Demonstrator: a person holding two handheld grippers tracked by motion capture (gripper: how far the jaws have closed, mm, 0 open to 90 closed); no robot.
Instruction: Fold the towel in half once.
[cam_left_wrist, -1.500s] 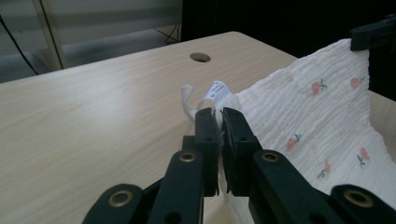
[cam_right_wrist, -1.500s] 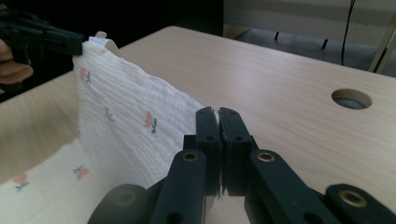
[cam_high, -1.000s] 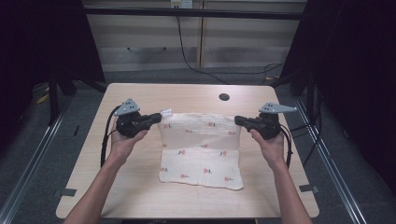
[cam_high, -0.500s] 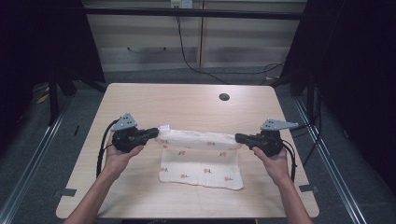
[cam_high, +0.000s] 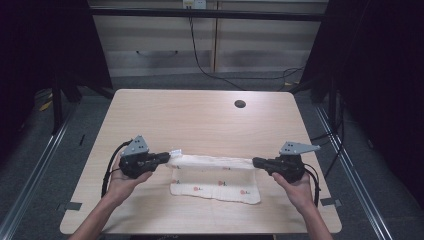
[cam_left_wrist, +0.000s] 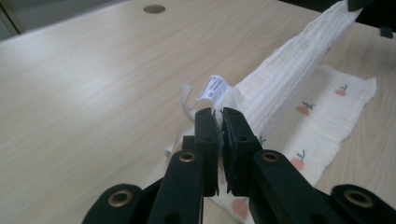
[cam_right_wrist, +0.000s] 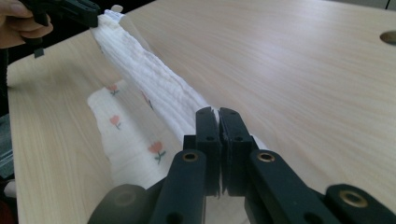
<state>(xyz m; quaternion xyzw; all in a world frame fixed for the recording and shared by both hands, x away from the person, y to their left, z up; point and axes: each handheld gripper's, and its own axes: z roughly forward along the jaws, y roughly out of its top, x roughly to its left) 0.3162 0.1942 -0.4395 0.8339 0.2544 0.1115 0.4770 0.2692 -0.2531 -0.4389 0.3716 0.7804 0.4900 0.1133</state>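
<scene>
Light wooden table (cam_high: 200, 120), round cable hole (cam_high: 240, 104) near far edge. White cloth (cam_high: 215, 182) with small red fruit print, lying toward near edge. Left gripper (cam_high: 165, 158): jaws pinching cloth's left far corner, beside its label (cam_left_wrist: 214, 87). Right gripper (cam_high: 257, 162): jaws pinching right far corner. Held edge lifted, stretched between both.

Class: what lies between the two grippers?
The white cloth spans from left gripper to right gripper, its far edge stretched taut, per the high view.

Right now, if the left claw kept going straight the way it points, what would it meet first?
Probably the cloth it is shut on, stretched ahead of the left claw; beyond it, the right claw, though depth is unclear.
</scene>
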